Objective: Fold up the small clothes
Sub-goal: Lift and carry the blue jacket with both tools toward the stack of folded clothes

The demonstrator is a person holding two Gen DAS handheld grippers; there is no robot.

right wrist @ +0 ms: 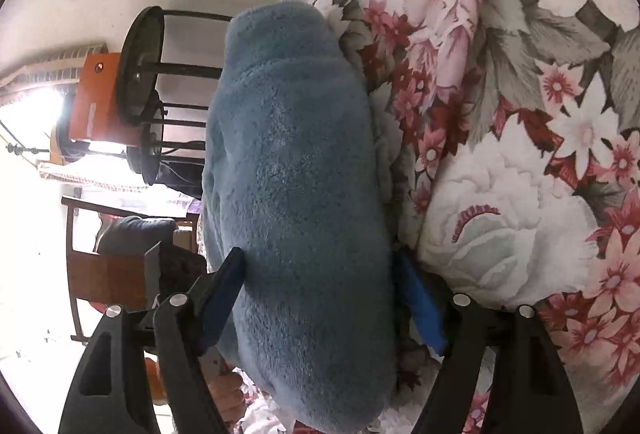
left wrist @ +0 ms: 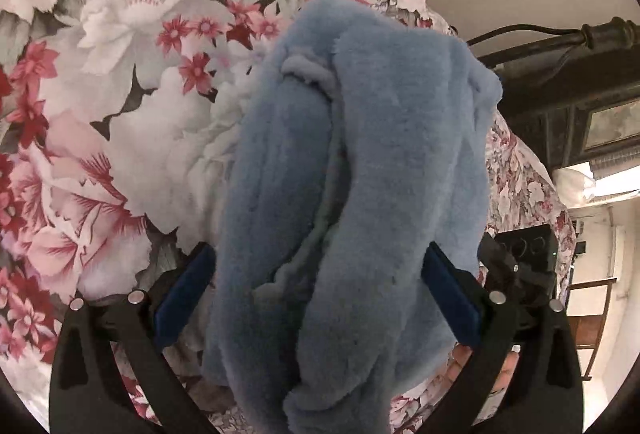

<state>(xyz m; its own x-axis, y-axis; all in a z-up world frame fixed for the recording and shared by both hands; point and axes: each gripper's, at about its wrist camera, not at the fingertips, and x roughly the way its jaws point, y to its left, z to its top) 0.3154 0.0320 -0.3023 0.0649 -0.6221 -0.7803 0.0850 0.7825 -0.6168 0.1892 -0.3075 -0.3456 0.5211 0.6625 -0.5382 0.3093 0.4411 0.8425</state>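
Note:
A fluffy light-blue garment (left wrist: 360,170) is bunched into a thick roll over the floral bedspread (left wrist: 120,74). My left gripper (left wrist: 320,274) is shut on it, its blue pads (left wrist: 184,294) pressing both sides of the bundle. In the right wrist view the same blue garment (right wrist: 296,194) fills the middle, and my right gripper (right wrist: 320,294) is shut on it with its blue pads (right wrist: 420,306) on either side. A drawstring cord (left wrist: 308,74) lies across the garment's upper part. What lies under the garment is hidden.
The floral bedspread (right wrist: 500,114) covers the bed. A dark wooden bed frame (left wrist: 560,46) stands at the right in the left wrist view. In the right wrist view a black round stand (right wrist: 144,74) with an orange box (right wrist: 96,94) and a wooden chair (right wrist: 104,274) stand beside the bed.

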